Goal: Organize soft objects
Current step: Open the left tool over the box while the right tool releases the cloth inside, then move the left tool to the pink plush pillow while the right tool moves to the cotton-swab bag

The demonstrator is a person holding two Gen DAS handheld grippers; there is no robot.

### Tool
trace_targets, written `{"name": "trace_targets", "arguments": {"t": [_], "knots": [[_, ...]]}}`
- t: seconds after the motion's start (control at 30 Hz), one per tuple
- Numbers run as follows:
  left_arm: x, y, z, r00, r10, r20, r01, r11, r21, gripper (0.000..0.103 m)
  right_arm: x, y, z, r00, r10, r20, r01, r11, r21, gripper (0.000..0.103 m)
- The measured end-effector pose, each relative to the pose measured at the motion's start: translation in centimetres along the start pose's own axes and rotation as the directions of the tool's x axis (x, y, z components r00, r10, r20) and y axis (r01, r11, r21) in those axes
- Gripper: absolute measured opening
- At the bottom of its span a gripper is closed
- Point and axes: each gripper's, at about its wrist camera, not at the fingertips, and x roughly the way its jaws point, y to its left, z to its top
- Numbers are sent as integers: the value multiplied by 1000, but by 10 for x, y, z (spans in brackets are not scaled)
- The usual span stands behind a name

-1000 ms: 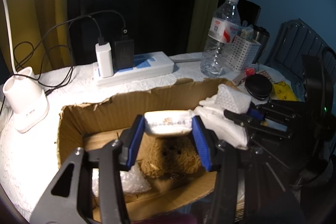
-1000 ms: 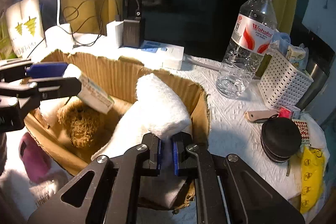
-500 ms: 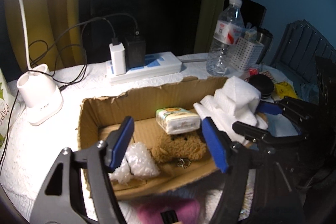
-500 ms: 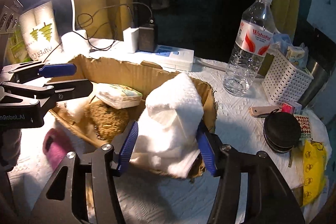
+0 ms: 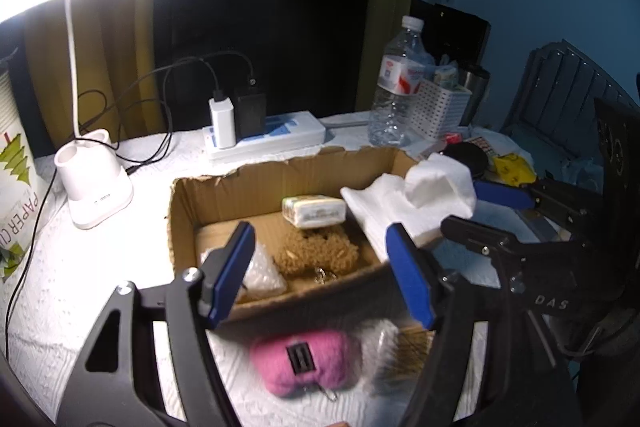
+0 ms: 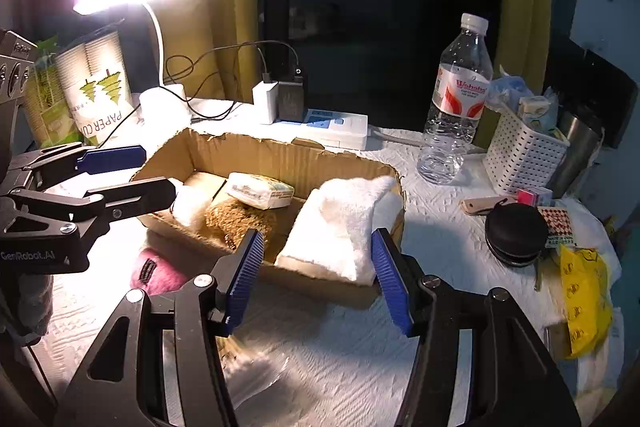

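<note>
Both loads dropped in the cardboard box (image 5: 224, 203), both my grippers empty.

Left gripper (image 5: 324, 275) gapes, its tissue pack (image 5: 314, 211) now lying on the brown plush (image 5: 316, 253); right gripper (image 6: 320, 279) gapes too, letting the white towel (image 6: 344, 223) slump over the box wall. A second ago both were clamped. The pink plush (image 5: 308, 361) waits outside.

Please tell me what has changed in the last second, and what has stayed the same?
The left gripper let go of the tissue pack, which now lies on the brown plush toy in the cardboard box. The right gripper released the white towel, now draped over the box's end. Both grippers drew back, open and empty. The water bottle, power strip and lamp base stayed put.
</note>
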Motion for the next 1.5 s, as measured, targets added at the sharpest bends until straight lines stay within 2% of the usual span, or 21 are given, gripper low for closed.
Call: {"name": "trace_targets", "arguments": {"t": [0.23,0.43,0.77,1.07,1.13,1.17,1.2,1.23,1.37,1.5], "knots": [[-24,-1,-9,1000,-8,25,8,1000,-2,70,-20,8,-4,1000,-4,24,4,1000,4,60],[-33,7,-16,999,5,32,-5,1000,-27,70,-15,6,-3,999,40,31,-41,998,41,60],[-23,33,-17,999,42,24,-40,997,-61,70,31,-19,12,999,40,0,-40,989,143,60],[3,53,-20,999,40,-23,-42,994,-102,70,81,-11,25,990,126,-66,-114,981,158,60],[5,54,-20,999,39,-25,-41,994,-104,70,81,-3,27,992,115,-55,-108,987,122,60],[4,54,-20,999,38,-23,-40,994,-103,70,77,2,28,994,102,-36,-98,991,96,67],[4,53,-19,999,37,-20,-39,994,-102,70,71,7,30,996,87,-7,-87,994,60,77],[3,53,-19,999,36,-16,-38,994,-101,70,66,10,31,997,77,13,-78,996,38,80],[-4,49,-18,999,37,-3,-37,995,-97,70,42,15,37,996,42,83,-43,999,4,80],[-16,44,-19,999,35,13,-33,995,-89,70,24,14,38,993,31,111,-32,999,6,81]]}}
